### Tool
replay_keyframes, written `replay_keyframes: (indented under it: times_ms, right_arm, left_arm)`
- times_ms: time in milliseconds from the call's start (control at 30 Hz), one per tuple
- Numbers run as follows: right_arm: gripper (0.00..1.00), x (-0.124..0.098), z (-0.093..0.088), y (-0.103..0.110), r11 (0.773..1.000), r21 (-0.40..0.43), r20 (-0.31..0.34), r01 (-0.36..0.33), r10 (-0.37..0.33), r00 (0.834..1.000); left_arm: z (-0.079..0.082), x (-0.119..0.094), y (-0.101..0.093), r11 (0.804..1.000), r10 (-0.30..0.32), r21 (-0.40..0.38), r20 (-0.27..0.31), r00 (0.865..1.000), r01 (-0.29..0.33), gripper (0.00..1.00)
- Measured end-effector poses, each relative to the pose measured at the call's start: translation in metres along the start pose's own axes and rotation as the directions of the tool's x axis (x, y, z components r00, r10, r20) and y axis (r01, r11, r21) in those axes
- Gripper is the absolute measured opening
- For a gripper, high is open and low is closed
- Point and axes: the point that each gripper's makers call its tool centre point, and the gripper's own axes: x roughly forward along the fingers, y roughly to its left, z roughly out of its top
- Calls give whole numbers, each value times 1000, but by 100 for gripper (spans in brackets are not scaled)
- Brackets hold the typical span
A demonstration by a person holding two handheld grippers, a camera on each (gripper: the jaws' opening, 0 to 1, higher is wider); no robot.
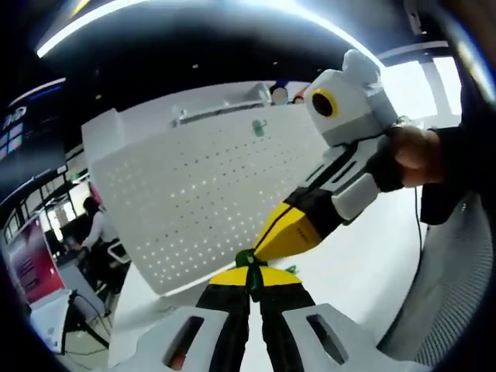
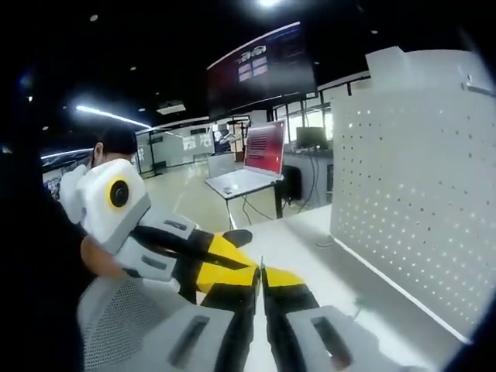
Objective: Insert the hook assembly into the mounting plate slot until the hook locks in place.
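Note:
The white perforated mounting plate (image 1: 194, 194) stands upright on the table, and it rises at the right of the right gripper view (image 2: 418, 201). A small green hook (image 1: 259, 128) hangs near its top edge. My left gripper (image 1: 251, 280) is shut on a green hook piece (image 1: 247, 259) that sticks out past its yellow tips. My right gripper (image 1: 263, 249) comes in from the right, held by a hand (image 1: 415, 155), and its tip touches that green piece. In its own view the right gripper (image 2: 261, 280) is shut, tip to tip with the left gripper (image 2: 232, 260). What it pinches is hidden.
The white table top (image 1: 364, 271) runs out in front of the plate. Grey mesh (image 1: 453, 271) lies at the right edge. A desk with a laptop (image 2: 240, 182) and a red screen (image 2: 265, 147) stands beyond the table. A person sits at the far left (image 1: 97, 225).

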Motion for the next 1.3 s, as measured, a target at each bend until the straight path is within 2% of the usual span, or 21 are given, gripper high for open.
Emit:
replay_keyframes:
  times_ms: [100,367,500,633,933,1300]
  right_arm:
    - [7,-1,1,-3,1000,-22,6,19,-19,1000]
    - [8,-4,1,-3,999,-26,10,23,-23,1000]
    - [7,-3,-1,1,999,-37,2,10,-10,1000]
    - [0,-3,2,1,998,-59,16,15,-14,1000]
    - [0,-5,3,1,998,-62,18,14,-13,1000]
    - [9,-16,10,-10,996,-60,57,70,-67,996]
  left_arm:
    - [0,-1,2,1000,11,-4,1,1000,-11,3]
    - [1,-2,7,999,28,-38,8,1000,-28,3]
    - [2,-2,6,998,23,-57,13,1000,-23,3]
    - [2,-1,3,999,11,-51,13,1000,-10,3]
    - [3,-1,3,998,7,-58,21,1000,-5,3]
    - [2,-2,6,997,22,-77,21,1000,-21,3]
